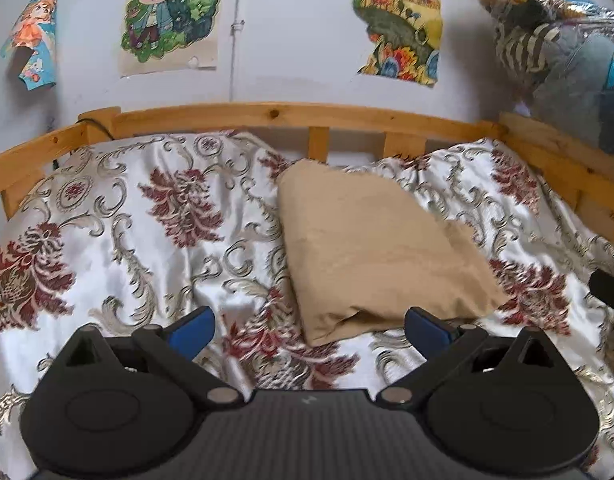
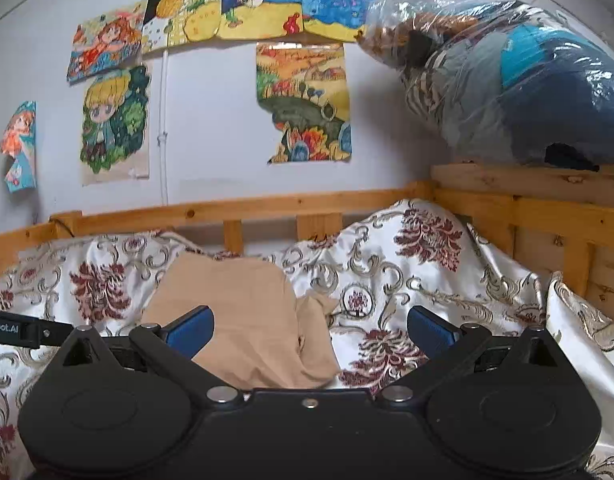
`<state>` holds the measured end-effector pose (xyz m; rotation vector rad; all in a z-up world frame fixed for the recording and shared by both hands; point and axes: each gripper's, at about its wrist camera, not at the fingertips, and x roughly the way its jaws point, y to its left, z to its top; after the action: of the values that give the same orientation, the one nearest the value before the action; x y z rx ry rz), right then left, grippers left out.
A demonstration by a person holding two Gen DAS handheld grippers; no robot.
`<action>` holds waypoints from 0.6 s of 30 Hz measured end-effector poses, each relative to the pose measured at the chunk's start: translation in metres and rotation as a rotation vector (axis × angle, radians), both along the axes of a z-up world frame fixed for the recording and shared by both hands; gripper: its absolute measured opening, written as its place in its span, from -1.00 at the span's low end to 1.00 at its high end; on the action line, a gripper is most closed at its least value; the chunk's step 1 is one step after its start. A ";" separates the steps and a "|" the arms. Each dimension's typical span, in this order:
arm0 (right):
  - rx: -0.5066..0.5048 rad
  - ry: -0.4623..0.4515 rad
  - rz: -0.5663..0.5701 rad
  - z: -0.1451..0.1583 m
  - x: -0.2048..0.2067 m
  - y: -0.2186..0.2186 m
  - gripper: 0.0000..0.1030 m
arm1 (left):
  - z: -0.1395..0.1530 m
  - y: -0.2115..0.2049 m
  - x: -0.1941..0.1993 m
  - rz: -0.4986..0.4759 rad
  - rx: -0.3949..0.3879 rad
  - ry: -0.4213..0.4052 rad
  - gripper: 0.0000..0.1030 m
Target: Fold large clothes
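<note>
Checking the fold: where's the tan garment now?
The tan garment lies folded on the floral bedspread, mid-bed before the wooden rail, ahead of both open tongs.

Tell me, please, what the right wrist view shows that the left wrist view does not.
Only the right wrist view shows the sea paintings high on the wall and the wooden shelf under the plastic bag. Only the left wrist view shows the garment's near folded edge in full. Both show the tan folded garment on the floral bedspread, with left gripper and right gripper open.
</note>
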<state>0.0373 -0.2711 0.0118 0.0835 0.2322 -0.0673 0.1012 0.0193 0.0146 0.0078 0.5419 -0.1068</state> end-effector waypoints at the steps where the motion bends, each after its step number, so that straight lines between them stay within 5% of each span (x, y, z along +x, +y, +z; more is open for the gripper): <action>1: 0.001 0.010 -0.004 -0.001 0.002 -0.001 0.99 | -0.002 0.002 0.000 0.009 0.004 0.001 0.99; 18: -0.007 0.064 -0.014 -0.008 0.010 -0.002 0.99 | -0.007 0.008 0.001 0.026 0.034 0.008 0.99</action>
<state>0.0469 -0.2734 0.0034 0.0759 0.2958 -0.0849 0.1023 0.0273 0.0073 0.0337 0.5517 -0.0721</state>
